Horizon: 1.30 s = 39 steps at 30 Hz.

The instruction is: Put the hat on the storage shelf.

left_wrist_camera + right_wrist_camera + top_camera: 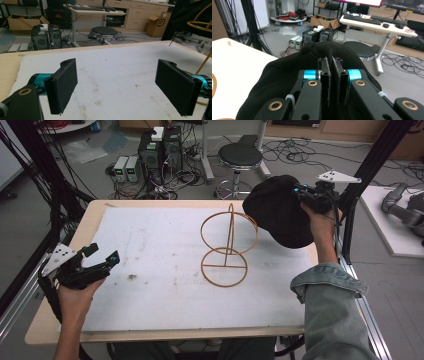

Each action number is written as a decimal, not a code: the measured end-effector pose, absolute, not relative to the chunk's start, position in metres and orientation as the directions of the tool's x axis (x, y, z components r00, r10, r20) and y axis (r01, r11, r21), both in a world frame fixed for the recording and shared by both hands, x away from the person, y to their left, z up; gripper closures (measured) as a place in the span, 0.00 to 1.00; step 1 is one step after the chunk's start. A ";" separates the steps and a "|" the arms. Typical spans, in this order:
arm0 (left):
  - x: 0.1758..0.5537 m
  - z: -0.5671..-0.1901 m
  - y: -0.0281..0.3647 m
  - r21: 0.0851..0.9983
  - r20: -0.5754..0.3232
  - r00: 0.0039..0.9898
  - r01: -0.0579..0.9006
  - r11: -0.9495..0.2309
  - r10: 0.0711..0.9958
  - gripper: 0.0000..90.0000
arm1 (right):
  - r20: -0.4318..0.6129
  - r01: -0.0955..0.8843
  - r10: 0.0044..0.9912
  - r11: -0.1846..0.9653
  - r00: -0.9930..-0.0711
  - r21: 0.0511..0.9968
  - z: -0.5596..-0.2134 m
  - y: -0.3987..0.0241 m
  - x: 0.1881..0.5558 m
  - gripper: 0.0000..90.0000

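Observation:
A black cloth hat (279, 210) hangs in the air at the table's far right, beside the top ring of a gold wire stand (228, 246). My right gripper (303, 193) is shut on the hat's edge; in the right gripper view the jaws pinch a fold of the hat (287, 75) at the gripper tip (331, 60). The stand has an upper ring, a post and a round base on the white mat (165, 265). My left gripper (102, 256) rests low at the near left of the mat, open, with nothing between its pads (63, 86).
The mat covers a wooden table (90, 215). Behind the table stand a black stool (239, 157), computer boxes (160, 150) and tangled cables on the floor. A black frame post (360, 185) rises at the right, close to my right hand.

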<state>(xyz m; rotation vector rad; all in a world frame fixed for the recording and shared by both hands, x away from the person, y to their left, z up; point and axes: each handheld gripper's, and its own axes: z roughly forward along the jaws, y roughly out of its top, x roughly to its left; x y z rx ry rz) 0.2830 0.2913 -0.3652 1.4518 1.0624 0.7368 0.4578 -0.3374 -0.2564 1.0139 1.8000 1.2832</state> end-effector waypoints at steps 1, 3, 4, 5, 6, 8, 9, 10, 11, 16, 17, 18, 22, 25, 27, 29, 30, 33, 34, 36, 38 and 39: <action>0.283 -0.365 0.291 0.978 -0.123 0.397 0.204 0.043 0.909 0.20 | -0.095 0.196 0.889 0.201 -0.448 0.960 -0.254 -0.338 0.456 0.97; 0.283 -0.365 0.291 0.978 -0.125 0.397 0.204 0.045 0.909 0.20 | -0.096 0.188 0.893 0.195 -0.439 0.963 -0.248 -0.340 0.454 0.97; 0.283 -0.365 0.290 0.978 -0.126 0.398 0.203 0.046 0.909 0.20 | -0.090 0.185 0.896 0.188 -0.436 0.965 -0.245 -0.341 0.452 0.97; 0.283 -0.365 0.290 0.978 -0.124 0.399 0.202 0.045 0.908 0.20 | -0.091 0.182 0.895 0.187 -0.436 0.966 -0.243 -0.342 0.451 0.97; 0.283 -0.364 0.290 0.978 -0.124 0.400 0.202 0.045 0.908 0.20 | -0.093 0.178 0.897 0.186 -0.432 0.966 -0.240 -0.343 0.449 0.97; 0.282 -0.364 0.290 0.979 -0.123 0.401 0.200 0.044 0.908 0.20 | -0.095 0.176 0.900 0.185 -0.424 0.967 -0.235 -0.345 0.447 0.97; 0.282 -0.363 0.290 0.979 -0.121 0.401 0.199 0.043 0.908 0.20 | -0.097 0.168 0.899 0.184 -0.427 0.969 -0.233 -0.346 0.446 0.97; 0.282 -0.363 0.290 0.979 -0.121 0.402 0.199 0.042 0.908 0.20 | -0.095 0.165 0.901 0.180 -0.423 0.970 -0.231 -0.347 0.445 0.97; 0.282 -0.363 0.290 0.979 -0.120 0.403 0.198 0.041 0.908 0.20 | -0.098 0.162 0.902 0.181 -0.420 0.970 -0.229 -0.348 0.444 0.97; 0.281 -0.362 0.290 0.980 -0.122 0.405 0.194 0.046 0.906 0.20 | -0.098 0.150 0.900 0.177 -0.424 0.973 -0.220 -0.351 0.438 0.97; 0.281 -0.362 0.290 0.980 -0.122 0.405 0.193 0.046 0.906 0.20 | -0.100 0.148 0.901 0.177 -0.423 0.973 -0.218 -0.351 0.438 0.97; 0.281 -0.361 0.290 0.980 -0.122 0.406 0.194 0.045 0.906 0.20 | -0.099 0.145 0.901 0.176 -0.423 0.974 -0.216 -0.352 0.436 0.97; 0.281 -0.361 0.290 0.981 -0.124 0.410 0.190 0.048 0.904 0.20 | -0.102 0.130 0.900 0.171 -0.424 0.977 -0.209 -0.351 0.431 0.97; 0.281 -0.360 0.290 0.980 -0.124 0.410 0.191 0.048 0.903 0.20 | -0.094 0.117 0.895 0.160 -0.436 0.980 -0.203 -0.348 0.427 0.97; 0.281 -0.360 0.290 0.981 -0.121 0.411 0.189 0.046 0.903 0.20 | -0.093 0.103 0.890 0.154 -0.446 0.983 -0.199 -0.346 0.425 0.97; 0.280 -0.359 0.290 0.981 -0.122 0.413 0.188 0.047 0.902 0.20 | -0.091 0.088 0.889 0.145 -0.448 0.985 -0.195 -0.344 0.422 0.97; 0.280 -0.359 0.290 0.981 -0.122 0.413 0.189 0.046 0.903 0.21 | -0.091 0.078 0.887 0.141 -0.452 0.987 -0.193 -0.343 0.421 0.97; 0.280 -0.359 0.290 0.981 -0.123 0.413 0.189 0.047 0.902 0.21 | -0.080 0.058 0.882 0.120 -0.465 0.991 -0.187 -0.340 0.416 0.97; 0.280 -0.359 0.290 0.981 -0.121 0.413 0.189 0.045 0.903 0.21 | -0.069 0.057 0.881 0.108 -0.469 0.992 -0.185 -0.340 0.414 0.97; 0.280 -0.358 0.290 0.981 -0.124 0.414 0.187 0.049 0.902 0.21 | -0.065 0.043 0.875 0.097 -0.479 0.994 -0.181 -0.339 0.411 0.97; 0.279 -0.358 0.290 0.981 -0.123 0.414 0.186 0.048 0.902 0.21 | -0.053 0.039 0.870 0.082 -0.490 0.996 -0.177 -0.337 0.408 0.97; 0.279 -0.358 0.290 0.982 -0.122 0.414 0.185 0.048 0.902 0.21 | -0.054 0.035 0.868 0.081 -0.493 0.996 -0.176 -0.336 0.407 0.97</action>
